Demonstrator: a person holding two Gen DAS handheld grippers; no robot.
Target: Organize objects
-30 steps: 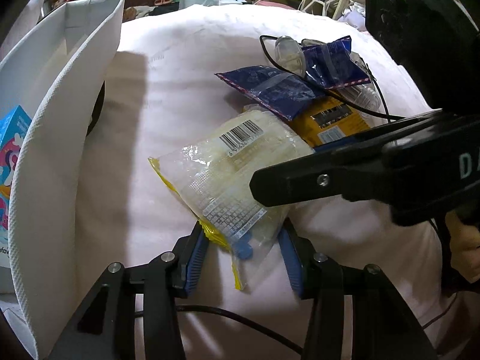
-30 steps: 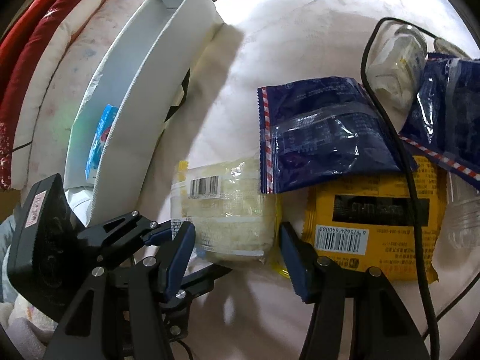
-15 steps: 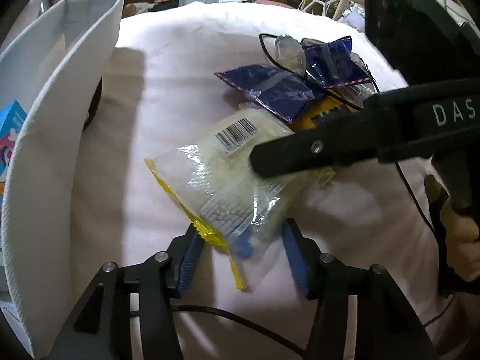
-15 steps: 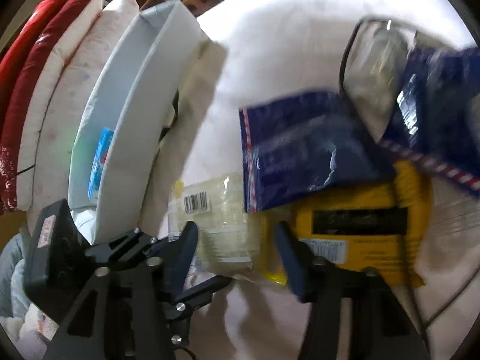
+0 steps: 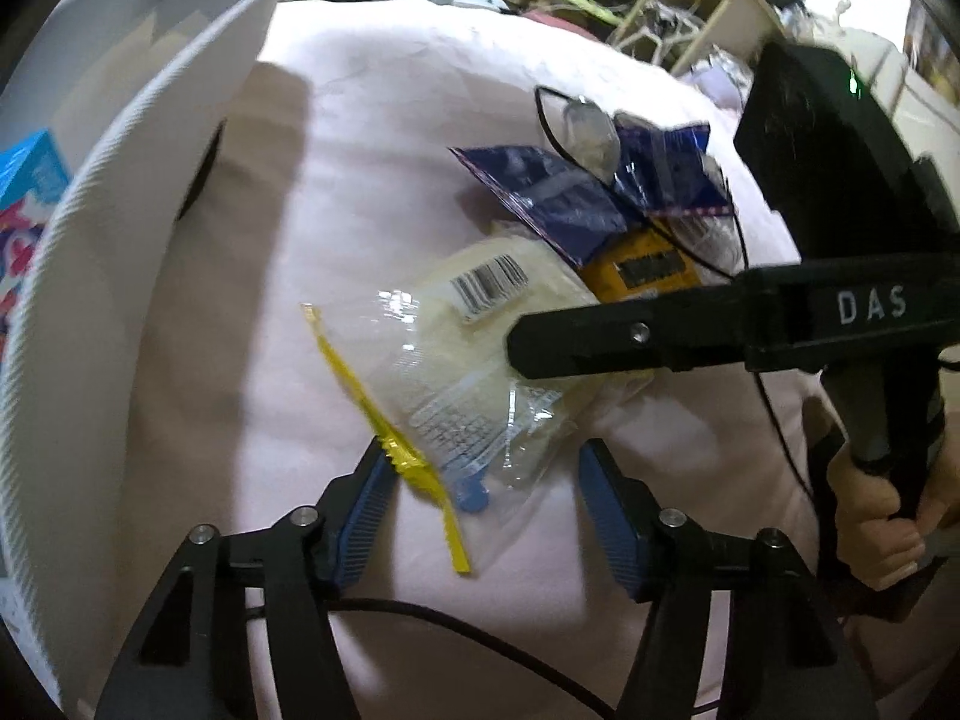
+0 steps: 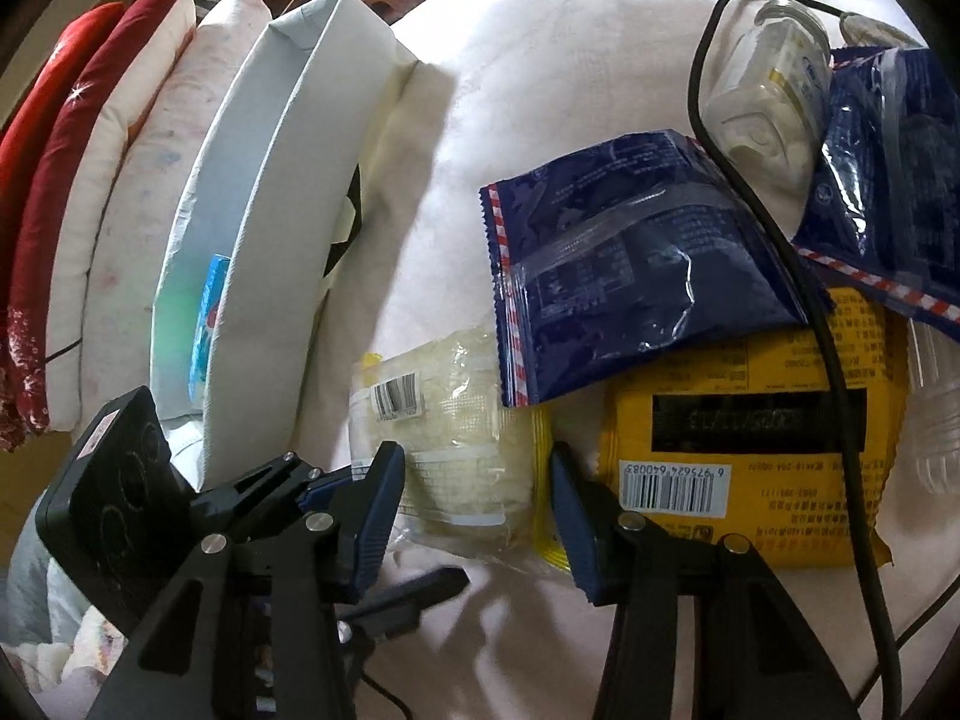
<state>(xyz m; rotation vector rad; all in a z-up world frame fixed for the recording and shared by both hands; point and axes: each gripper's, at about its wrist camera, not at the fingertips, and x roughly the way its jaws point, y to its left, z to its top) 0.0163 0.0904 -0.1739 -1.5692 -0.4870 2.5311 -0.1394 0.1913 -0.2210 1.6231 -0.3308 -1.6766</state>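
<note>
We see a white padded surface [image 5: 420,120] through two hand-held tongs. Between the blue pads of our left tongs [image 5: 480,498] lies the near end of a clear packet with a yellow seal strip [image 5: 456,372]; these jaws are opening and the pads stand clear of the plastic on both sides. Our right tongs [image 6: 474,498] sit at the packet's other end, jaws narrow, with the packet's edge between them; the pads look to be against the wrapper, though we cannot be sure they pinch it. In the left view one right-tong arm lies across the packet, and a person's hand [image 5: 882,516] holds that tool's handle.

Beyond the right tongs, well ahead and to their right, a pile waits: a dark blue pouch [image 6: 636,276] overlapping a yellow packet [image 6: 750,456], a second blue pouch [image 6: 888,198], and a small clear jar [image 6: 762,90], with a black cable draped over them.

To the left of both tongs stands a white fabric bin [image 5: 120,240] holding a blue carton [image 5: 24,192]. We judge the sorting barely begun: one item is binned, and the whole pile remains outside.
</note>
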